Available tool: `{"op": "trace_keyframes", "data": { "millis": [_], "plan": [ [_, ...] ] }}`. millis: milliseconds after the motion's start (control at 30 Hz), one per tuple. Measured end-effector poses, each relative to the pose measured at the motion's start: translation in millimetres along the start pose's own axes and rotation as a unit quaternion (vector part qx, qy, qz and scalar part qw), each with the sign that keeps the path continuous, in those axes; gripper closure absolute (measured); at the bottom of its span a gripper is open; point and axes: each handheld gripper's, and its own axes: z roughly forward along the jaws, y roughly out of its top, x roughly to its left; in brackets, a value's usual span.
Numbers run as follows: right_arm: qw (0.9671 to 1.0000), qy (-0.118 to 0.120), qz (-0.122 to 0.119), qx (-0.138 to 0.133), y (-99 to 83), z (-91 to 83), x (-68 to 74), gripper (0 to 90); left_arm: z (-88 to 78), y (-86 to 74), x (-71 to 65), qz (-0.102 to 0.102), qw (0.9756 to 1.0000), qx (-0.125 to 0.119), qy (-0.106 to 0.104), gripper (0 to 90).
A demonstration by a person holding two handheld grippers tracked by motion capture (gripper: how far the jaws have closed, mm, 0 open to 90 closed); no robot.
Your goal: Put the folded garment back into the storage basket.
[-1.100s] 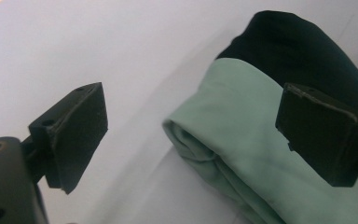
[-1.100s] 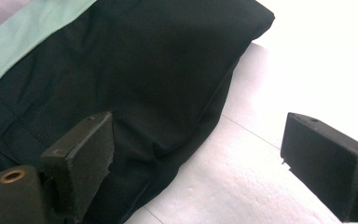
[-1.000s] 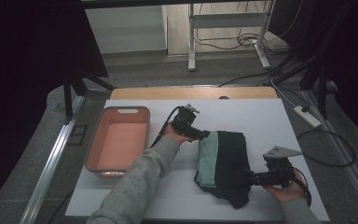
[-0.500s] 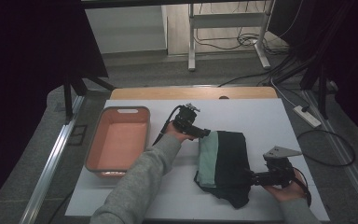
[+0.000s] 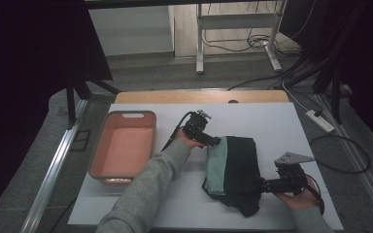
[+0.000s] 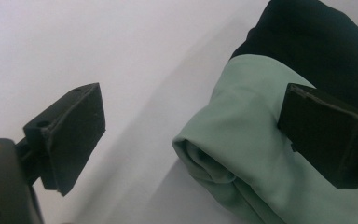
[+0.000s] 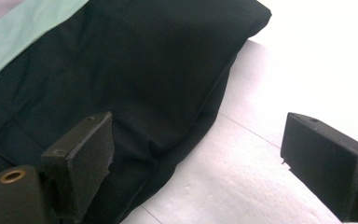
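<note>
Work in hand: a folded garment (image 5: 233,172), black with a pale green panel, is being handled on the white table (image 5: 281,126); judged to be a folding or tidying step.
Garment position: it is laid flat right of the table's middle, the green panel along its left side, well apart from the tray.
Left gripper (image 5: 212,141): held at the garment's far left corner, jaws spread wide; in the left gripper view the rolled green edge (image 6: 223,154) is seen between the jaws, ungripped.
Reason for that pose: the open jaws are lined up on the fold, probably so the edge can be pinched.
Right gripper (image 5: 264,184): set at the garment's near right edge, jaws parted; one jaw is seen over black cloth (image 7: 135,70), the other over bare table.
Reason: the hem is straddled, apparently for a matching pinch.
Tray: an orange bin (image 5: 122,145) is kept at the left, likely as the garment's destination.
</note>
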Motion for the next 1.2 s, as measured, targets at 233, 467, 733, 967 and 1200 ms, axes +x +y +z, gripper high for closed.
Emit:
{"op": "trace_keyframes", "data": {
  "millis": [233, 467, 733, 967, 1200],
  "plan": [
    [1.0000, -0.001, 0.000, 0.002, 0.0, 0.4, 0.3, 10.1, 6.5, -0.3, -2.4, 0.005, 0.9999, 0.011, -0.010, 8.1],
    [1.0000, -0.001, 0.001, 0.002, -0.3, 0.5, -0.2, 10.1, 18.4, -1.1, -1.1, 0.007, 0.9993, 0.025, -0.026, 7.5],
    [1.0000, -0.001, 0.000, 0.003, -0.4, 0.9, -0.2, 10.1, 32.9, -4.3, 5.2, -0.005, 0.9981, 0.042, -0.045, 6.7],
    [1.0000, -0.001, 0.000, 0.001, -0.3, 0.7, -0.1, 10.1, 38.6, -6.3, 7.6, -0.016, 0.9971, 0.047, -0.059, 8.1],
    [1.0000, -0.002, -0.001, 0.001, -0.3, 1.1, 0.3, 10.1, 37.6, -7.3, 7.1, -0.008, 0.9951, 0.047, -0.087, 24.8]
  ]
}}
